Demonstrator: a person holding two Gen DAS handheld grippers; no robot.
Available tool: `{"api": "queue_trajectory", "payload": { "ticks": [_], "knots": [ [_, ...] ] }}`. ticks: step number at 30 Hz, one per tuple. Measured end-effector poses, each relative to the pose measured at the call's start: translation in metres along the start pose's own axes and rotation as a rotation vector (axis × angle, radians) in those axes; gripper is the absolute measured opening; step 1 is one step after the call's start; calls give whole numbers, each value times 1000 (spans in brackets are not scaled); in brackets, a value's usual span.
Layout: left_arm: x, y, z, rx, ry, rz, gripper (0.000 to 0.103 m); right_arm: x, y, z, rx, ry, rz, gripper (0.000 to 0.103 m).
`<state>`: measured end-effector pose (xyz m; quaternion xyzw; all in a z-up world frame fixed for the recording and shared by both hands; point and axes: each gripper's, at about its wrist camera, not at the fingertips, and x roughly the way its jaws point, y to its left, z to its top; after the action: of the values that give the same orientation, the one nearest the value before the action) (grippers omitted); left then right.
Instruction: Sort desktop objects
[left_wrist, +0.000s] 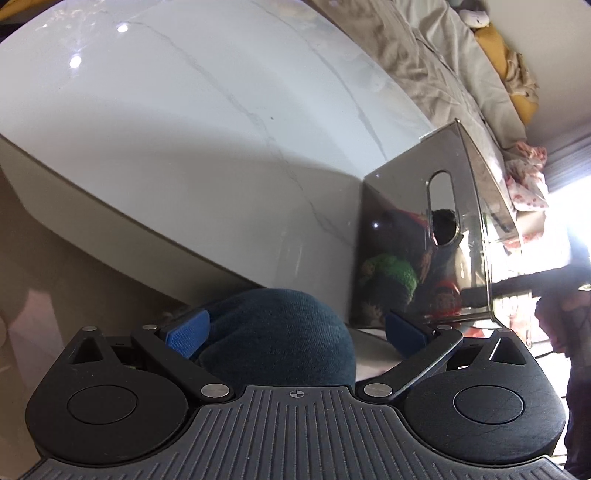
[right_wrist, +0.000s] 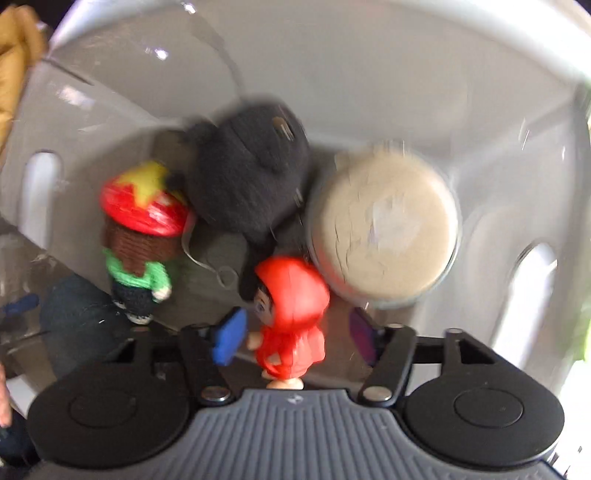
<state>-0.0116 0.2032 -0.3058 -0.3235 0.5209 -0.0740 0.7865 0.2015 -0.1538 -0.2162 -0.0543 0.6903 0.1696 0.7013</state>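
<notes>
In the right wrist view my right gripper (right_wrist: 293, 336) is open above the inside of a clear smoked storage box (right_wrist: 517, 206). A red-hooded figurine (right_wrist: 291, 314) lies between the fingers, touching neither pad. Beyond it lie a black plush toy (right_wrist: 247, 170), a knitted doll with a red star cap (right_wrist: 142, 236) and a round beige jar (right_wrist: 384, 229). In the left wrist view my left gripper (left_wrist: 295, 332) is open beside the box (left_wrist: 402, 206), held over a blue-jeaned knee (left_wrist: 277, 332).
The box stands at the edge of a white marble table (left_wrist: 184, 129). A bed with beige bedding (left_wrist: 436, 55) and yellow cloth lies beyond the table. Bright light comes from the right.
</notes>
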Motion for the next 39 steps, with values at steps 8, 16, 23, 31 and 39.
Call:
{"api": "queue_trajectory", "payload": {
  "ticks": [8,16,23,31,39],
  "knots": [
    [9,-19,-4,60,30,-22,103,-14,47,10,3,-127,221,74],
    [1,2,-7,7,10,5,103,41,76,32,-40,-34,178,57],
    [-1,7,2,-16,4,12,103,36,99,19,-286,-136,96,55],
    [-28,-42,23,128,-68,-33,103,15,68,5,-117,-182,223,68],
    [11,-85,62,121,-20,-121,103,-87,-18,-98,-38,-722,46,68]
  ]
}}
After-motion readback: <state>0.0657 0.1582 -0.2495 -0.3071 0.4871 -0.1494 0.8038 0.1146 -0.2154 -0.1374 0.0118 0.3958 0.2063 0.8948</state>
